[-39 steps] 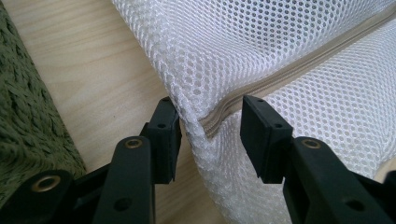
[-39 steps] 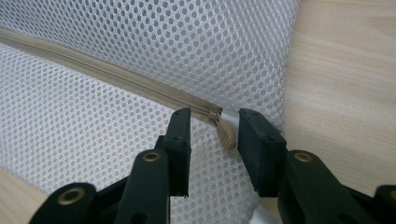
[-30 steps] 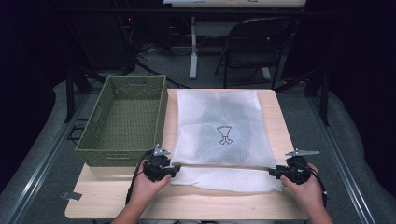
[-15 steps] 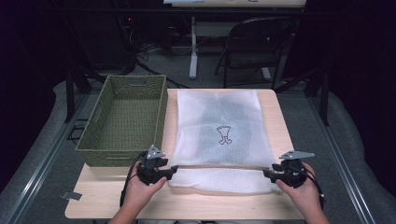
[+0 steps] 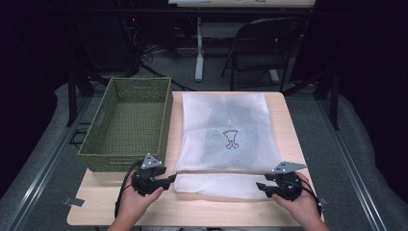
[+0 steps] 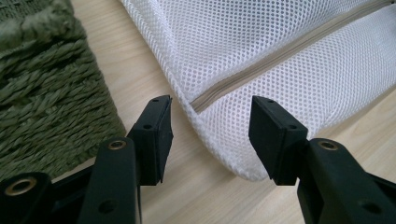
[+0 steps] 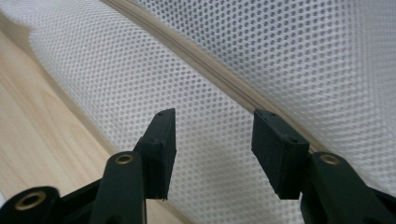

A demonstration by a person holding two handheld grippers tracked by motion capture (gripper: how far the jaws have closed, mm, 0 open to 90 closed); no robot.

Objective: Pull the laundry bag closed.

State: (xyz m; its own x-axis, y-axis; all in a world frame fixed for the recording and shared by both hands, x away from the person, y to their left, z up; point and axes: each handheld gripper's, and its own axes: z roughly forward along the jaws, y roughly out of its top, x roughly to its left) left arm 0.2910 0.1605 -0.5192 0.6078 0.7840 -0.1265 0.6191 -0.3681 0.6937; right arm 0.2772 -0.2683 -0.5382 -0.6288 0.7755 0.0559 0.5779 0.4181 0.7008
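A white mesh bag [image 5: 225,130] with a dark garment and a small printed figure inside lies flat on the wooden table [image 5: 202,211]. Its near end is folded at a beige zipper [image 6: 261,70] into a strip [image 5: 216,185]. My left gripper [image 5: 169,180] stands open at the strip's left corner [image 6: 219,140], with the corner between its jaws but not clamped. My right gripper [image 5: 260,186] stands open at the strip's right end, its jaws apart over the mesh [image 7: 210,140] beside the zipper [image 7: 219,70].
A green woven basket [image 5: 129,122] stands on the table's left side, just beyond the left gripper, and its wall [image 6: 46,93] is close beside the left jaw. A folding chair [image 5: 269,48] and table legs stand on the floor beyond the table.
Both grippers have let go of the bag's near edge and dropped back toward the table's front. The lifted, stretched edge now lies flat as a folded strip.
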